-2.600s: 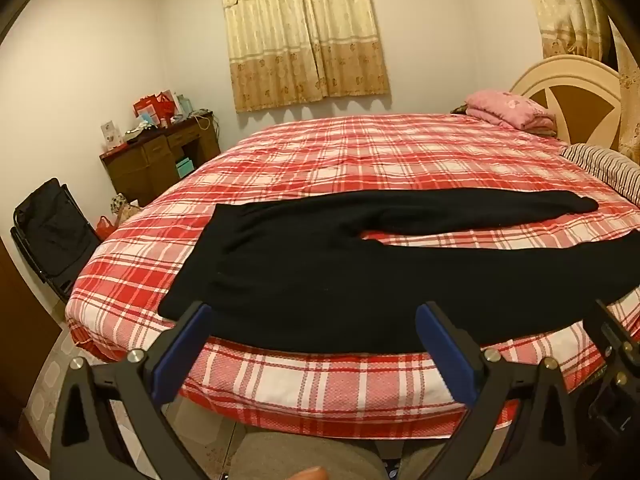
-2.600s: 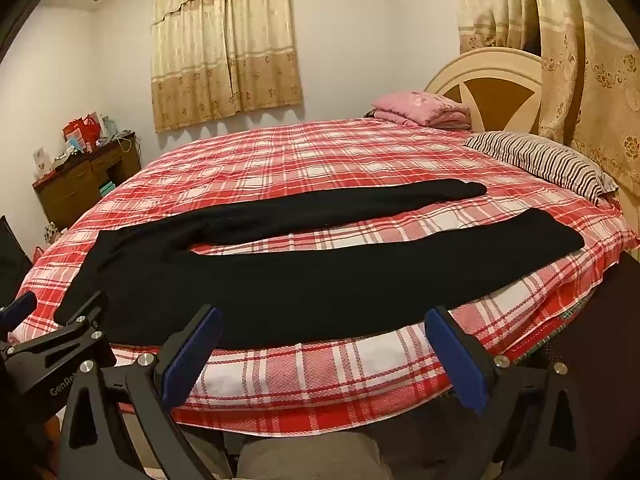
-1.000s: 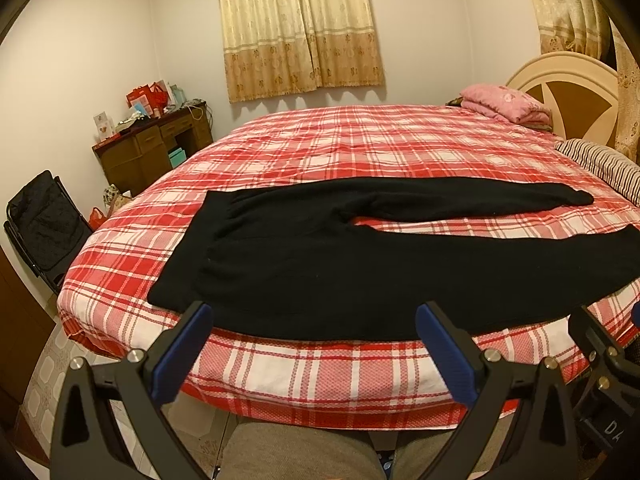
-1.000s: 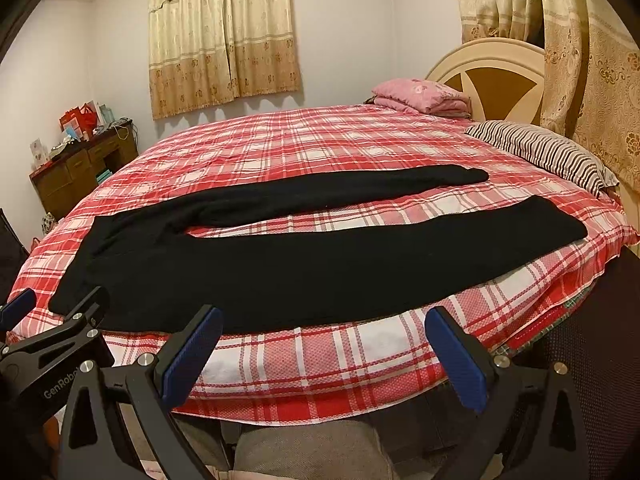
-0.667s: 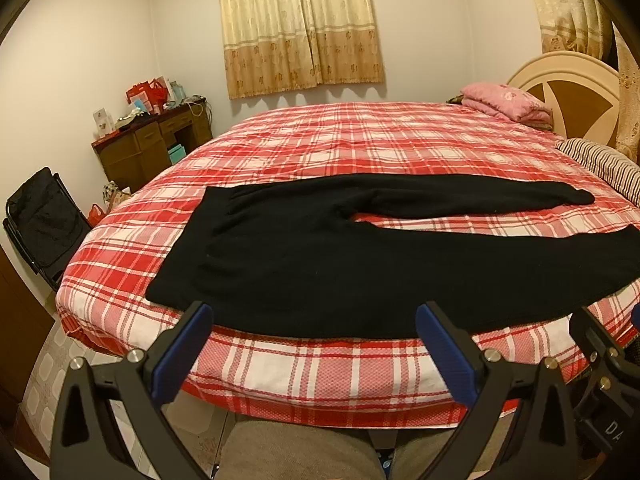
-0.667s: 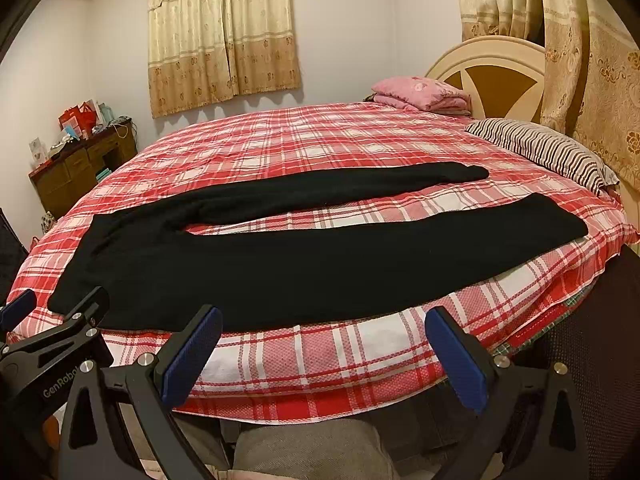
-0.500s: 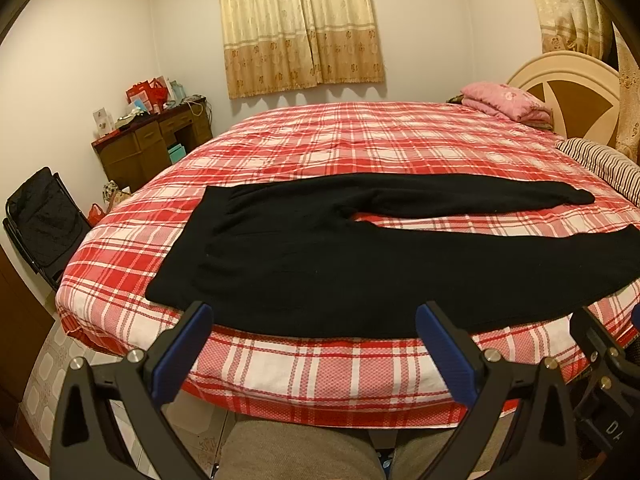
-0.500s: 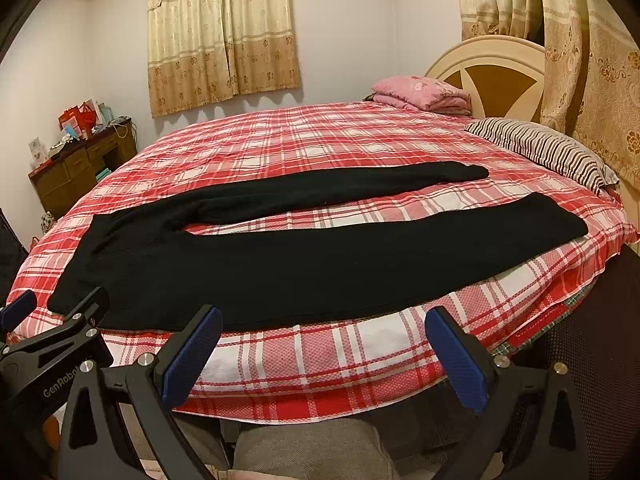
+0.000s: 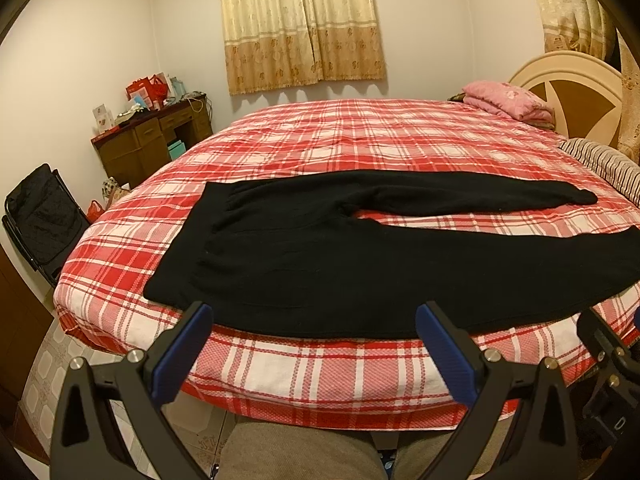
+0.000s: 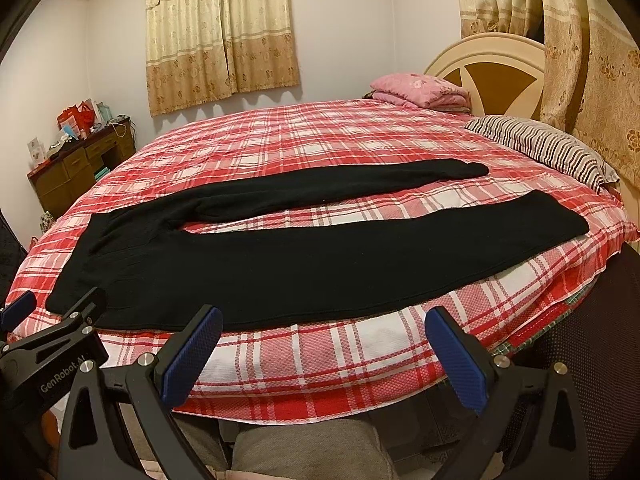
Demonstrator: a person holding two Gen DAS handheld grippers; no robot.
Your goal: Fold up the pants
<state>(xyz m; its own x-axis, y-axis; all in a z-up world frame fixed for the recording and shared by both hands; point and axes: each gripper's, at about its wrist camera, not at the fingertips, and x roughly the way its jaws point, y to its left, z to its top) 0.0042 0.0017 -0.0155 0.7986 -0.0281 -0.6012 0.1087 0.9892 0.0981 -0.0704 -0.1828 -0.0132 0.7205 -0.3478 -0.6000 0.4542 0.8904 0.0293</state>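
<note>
The black pants (image 9: 360, 256) lie flat and unfolded on the red plaid bed (image 9: 360, 140), in the middle of both frames. The waist is at the left side and the two legs go to the right, apart from each other with a strip of plaid between them. The nearer leg lies close to the front edge of the bed.

The left gripper (image 9: 314, 344) is in the lower part of its frame, with its fingers spread wide and holding nothing. The right gripper (image 10: 322, 346) is the same, fingers wide apart and not touching the pants.

In the upper right there is a pink folded blanket (image 10: 420, 88) and a striped pillow (image 10: 540, 146). A wooden desk (image 9: 152, 144) stands at the left.
</note>
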